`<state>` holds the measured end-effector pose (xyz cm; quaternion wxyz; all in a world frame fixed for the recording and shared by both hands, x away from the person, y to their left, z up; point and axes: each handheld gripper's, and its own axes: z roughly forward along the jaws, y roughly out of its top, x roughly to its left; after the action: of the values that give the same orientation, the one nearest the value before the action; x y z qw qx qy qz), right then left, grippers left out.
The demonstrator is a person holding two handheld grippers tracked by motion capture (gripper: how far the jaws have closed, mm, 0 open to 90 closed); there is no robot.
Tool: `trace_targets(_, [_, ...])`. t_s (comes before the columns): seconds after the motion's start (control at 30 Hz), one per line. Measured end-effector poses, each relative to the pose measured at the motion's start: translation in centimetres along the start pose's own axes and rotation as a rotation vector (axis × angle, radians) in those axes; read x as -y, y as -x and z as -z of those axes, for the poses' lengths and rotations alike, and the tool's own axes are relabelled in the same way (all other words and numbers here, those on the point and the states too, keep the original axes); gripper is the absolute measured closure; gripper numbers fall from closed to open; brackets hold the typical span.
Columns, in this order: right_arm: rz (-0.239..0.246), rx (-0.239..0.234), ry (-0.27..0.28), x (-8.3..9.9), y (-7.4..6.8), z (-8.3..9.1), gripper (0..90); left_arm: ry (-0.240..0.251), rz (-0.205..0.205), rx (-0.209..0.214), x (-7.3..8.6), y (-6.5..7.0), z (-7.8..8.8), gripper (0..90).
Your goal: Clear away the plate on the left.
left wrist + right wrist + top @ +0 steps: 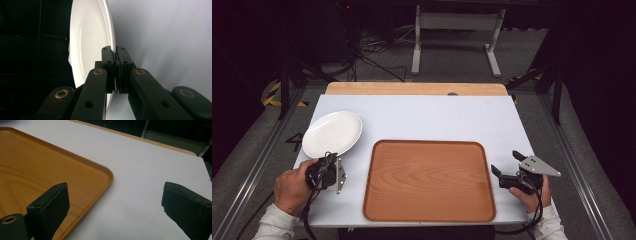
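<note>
The left hand (292, 187) holds the left gripper (330, 159) at the near left of the desk (437, 115), rolled onto its side, jaws pressed together on the near rim of the white plate (332, 133). The right hand (532, 195) holds the right gripper (507, 162) at the near right, jaws spread wide apart, gripping nothing, pointing left and forward. Both forearms, in white sleeves (274, 222), enter from the bottom edge.

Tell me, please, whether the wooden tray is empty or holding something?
Empty. The wooden tray shows bare wood across its whole floor; the white plate sits outside it, on the table beyond its left corner.
</note>
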<state>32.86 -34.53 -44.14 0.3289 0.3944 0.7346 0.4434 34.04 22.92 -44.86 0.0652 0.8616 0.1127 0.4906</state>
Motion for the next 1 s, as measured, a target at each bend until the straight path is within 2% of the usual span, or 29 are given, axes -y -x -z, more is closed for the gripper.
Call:
trace_targets(0.37, [-0.003, 0.006, -0.002, 0.0, 0.0, 0.0, 8.2, 0.063, -0.008, -0.031, -1.6, -0.7, 2.0, 87.2])
trace_targets(0.57, [-0.003, 0.006, -0.001, 0.0, 0.0, 0.1, 8.1, 0.102, -0.032, -0.033, -2.8, -0.7, 2.9, 87.2])
trace_targets(0.77, [-0.003, 0.007, 0.001, 0.0, 0.0, 0.1, 8.1, 0.159, -0.076, -0.039, -4.4, -0.4, 4.0, 87.2])
trace_targets(0.93, [-0.002, 0.007, 0.003, 0.0, 0.1, 0.1, 8.0, 0.202, -0.111, -0.029, -6.0, -0.1, 4.7, 87.2])
trace_targets(1.0, [-0.005, 0.007, 0.003, 0.0, 0.1, 0.1, 8.0, 0.220, -0.108, -0.013, -6.6, 0.0, 4.9, 87.2])
